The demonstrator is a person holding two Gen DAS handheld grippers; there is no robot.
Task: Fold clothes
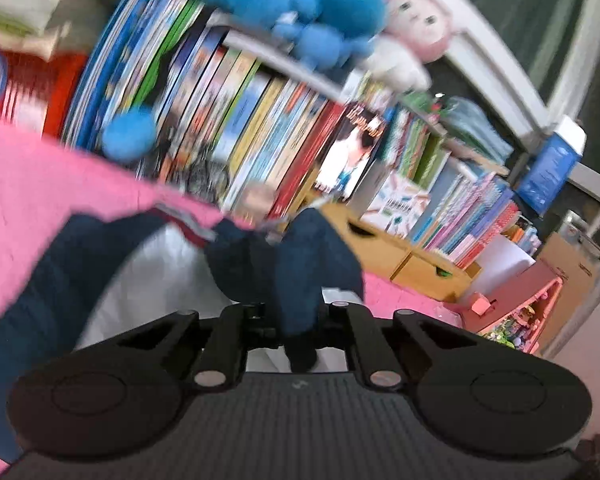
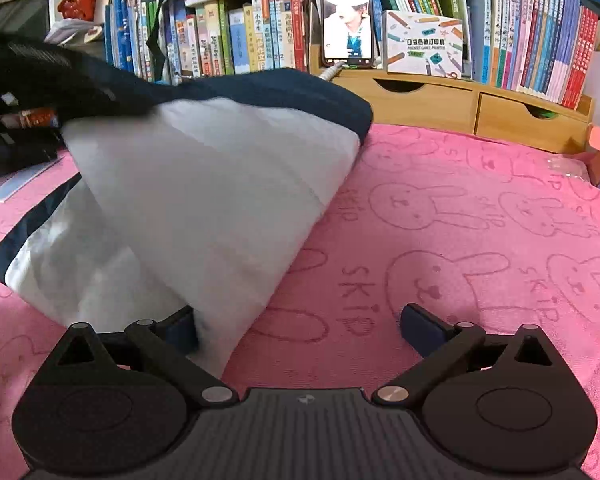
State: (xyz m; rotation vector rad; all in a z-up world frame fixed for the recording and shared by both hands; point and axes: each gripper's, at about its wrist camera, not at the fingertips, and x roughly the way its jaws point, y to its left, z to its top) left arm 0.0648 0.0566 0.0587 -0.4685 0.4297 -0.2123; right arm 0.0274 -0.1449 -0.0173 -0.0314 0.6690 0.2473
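Right wrist view, nearest: right gripper [image 2: 300,330] hovering low over the pink blanket [image 2: 480,240] printed with rabbits and "SKIP", jaws spread wide and gripping nothing, left fingertip [image 2: 180,332] touching the near edge of the garment [image 2: 204,184], right fingertip well clear over bare blanket. White-and-navy garment lying on the left half of the blanket, its upper layer lifted and draped toward the near right, navy band running along the far fold. Left gripper showing as a dark, blurred shape at far left, up at the raised end of the cloth. Farther back, a wooden drawer unit [image 2: 480,108] standing along the far edge of the blanket, a phone [image 2: 347,20] propped upright on it with a lit screen, a printed box [image 2: 424,44] just right of the phone, rows of books [image 2: 228,36] filling the shelf behind.

Left wrist view, tilted and motion-blurred: left gripper [image 1: 296,320] pinching tight on a navy fold of the garment [image 1: 300,264], cloth bunched between the narrowed jaws and trailing away to the left over white fabric. Beyond, pink blanket, then leaning books, with a blue plush toy [image 1: 292,4] and a pink plush toy [image 1: 416,24] sitting on top of the shelf.
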